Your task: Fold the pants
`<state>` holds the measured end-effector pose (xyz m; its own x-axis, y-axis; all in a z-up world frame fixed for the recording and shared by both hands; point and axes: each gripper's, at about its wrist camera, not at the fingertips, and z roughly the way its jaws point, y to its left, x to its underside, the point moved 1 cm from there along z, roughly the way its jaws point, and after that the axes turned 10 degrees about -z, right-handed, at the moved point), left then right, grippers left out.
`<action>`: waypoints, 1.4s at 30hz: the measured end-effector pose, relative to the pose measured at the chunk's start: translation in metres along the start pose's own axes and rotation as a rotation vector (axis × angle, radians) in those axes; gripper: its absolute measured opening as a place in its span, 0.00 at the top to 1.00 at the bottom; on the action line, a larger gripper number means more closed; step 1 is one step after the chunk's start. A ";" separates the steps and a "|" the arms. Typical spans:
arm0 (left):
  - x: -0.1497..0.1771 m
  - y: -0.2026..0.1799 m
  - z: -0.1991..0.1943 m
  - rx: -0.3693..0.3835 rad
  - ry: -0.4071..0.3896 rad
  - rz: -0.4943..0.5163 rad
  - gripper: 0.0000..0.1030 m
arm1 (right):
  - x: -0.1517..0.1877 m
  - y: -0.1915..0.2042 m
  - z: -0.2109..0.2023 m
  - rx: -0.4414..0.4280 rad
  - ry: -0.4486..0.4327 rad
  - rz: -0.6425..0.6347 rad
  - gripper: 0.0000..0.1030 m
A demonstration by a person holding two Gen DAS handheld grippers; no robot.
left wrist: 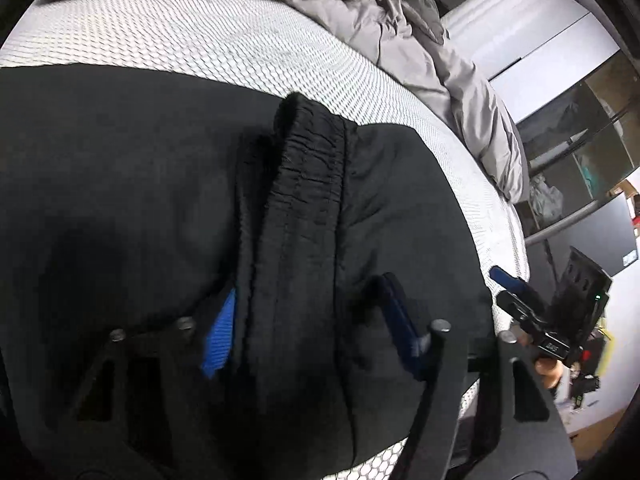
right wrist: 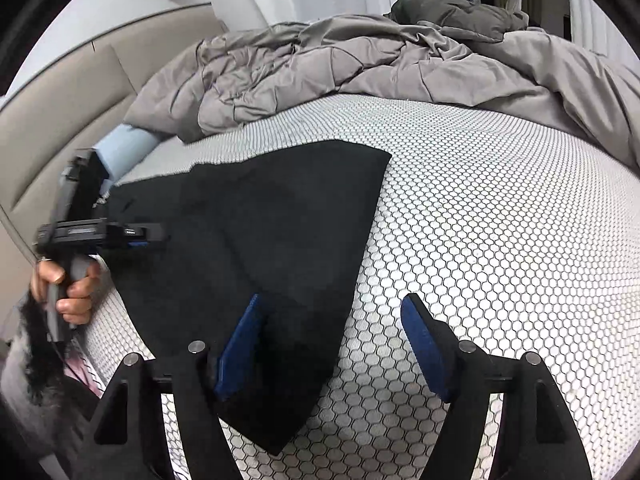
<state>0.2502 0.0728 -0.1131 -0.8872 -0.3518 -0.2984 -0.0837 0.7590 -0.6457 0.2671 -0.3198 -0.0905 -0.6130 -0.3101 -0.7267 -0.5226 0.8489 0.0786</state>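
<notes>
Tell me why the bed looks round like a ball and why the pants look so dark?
Both wrist views use fisheye lenses, bending the mattress into a dome; left wrist view: black pants swallow detail in shadow; right wrist view: the person's hand is slightly blurred.

- One pair of black pants (right wrist: 256,232) is seen, laid on the bed.
- Two grippers are counted: the left gripper (left wrist: 316,328) and the right gripper (right wrist: 332,344).
- One honeycomb-patterned mattress (right wrist: 500,240) is seen.
- One grey duvet (right wrist: 360,68) is counted, perhaps with a second, darker cover behind it.
- One light-blue pillow (right wrist: 124,148) is seen.
</notes>
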 end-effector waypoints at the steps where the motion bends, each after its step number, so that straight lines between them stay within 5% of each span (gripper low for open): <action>1: -0.005 0.002 0.003 0.002 0.002 -0.026 0.65 | -0.002 -0.003 0.004 -0.002 0.007 0.013 0.29; 3: -0.011 0.006 0.004 0.050 -0.024 -0.075 0.81 | -0.002 -0.008 0.005 -0.012 -0.008 0.028 0.29; 10: -0.009 -0.017 -0.040 0.025 -0.238 0.019 0.92 | -0.007 -0.018 0.007 -0.019 -0.008 0.053 0.29; 13: -0.019 -0.004 -0.052 -0.124 -0.301 0.003 0.90 | -0.006 -0.016 0.006 -0.021 -0.005 0.047 0.29; 15: -0.023 0.013 -0.046 -0.250 -0.298 -0.041 0.83 | -0.003 -0.014 0.007 -0.018 0.011 0.035 0.29; 16: -0.025 0.019 -0.038 -0.278 -0.277 -0.047 0.71 | -0.002 -0.014 0.009 -0.017 0.021 0.033 0.29; 20: -0.020 0.017 -0.052 -0.233 -0.312 -0.069 0.62 | 0.003 -0.017 0.011 -0.068 0.064 0.066 0.29; 25: 0.012 -0.029 -0.084 -0.228 -0.422 0.075 0.32 | 0.009 -0.017 0.010 -0.302 0.083 0.159 0.29; 28: 0.033 -0.060 -0.076 -0.177 -0.398 0.144 0.31 | 0.011 -0.005 0.015 -0.395 0.113 0.161 0.32; 30: 0.046 -0.084 -0.050 -0.139 -0.320 0.193 0.31 | 0.013 0.006 0.018 -0.369 0.139 0.130 0.55; 31: 0.053 -0.096 -0.037 -0.124 -0.286 0.228 0.31 | 0.016 0.012 0.021 -0.347 0.165 0.106 0.80; 32: 0.059 -0.104 -0.030 -0.121 -0.267 0.261 0.31 | 0.019 0.016 0.021 -0.341 0.172 0.094 0.85; 36: 0.076 -0.127 -0.006 -0.148 -0.236 0.315 0.31 | 0.030 0.031 -0.001 -0.373 0.156 -0.002 0.91; 39: 0.084 -0.134 0.007 -0.107 -0.182 0.305 0.31 | 0.045 0.036 0.005 -0.369 0.236 -0.064 0.90; 42: 0.105 -0.156 0.022 -0.060 -0.112 0.395 0.31 | 0.040 0.023 -0.006 -0.387 0.188 -0.026 0.79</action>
<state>0.1800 -0.0943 -0.0591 -0.8018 -0.0818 -0.5920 0.2244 0.8770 -0.4250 0.2264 -0.3154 -0.1136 -0.6752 -0.4326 -0.5974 -0.7014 0.6274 0.3383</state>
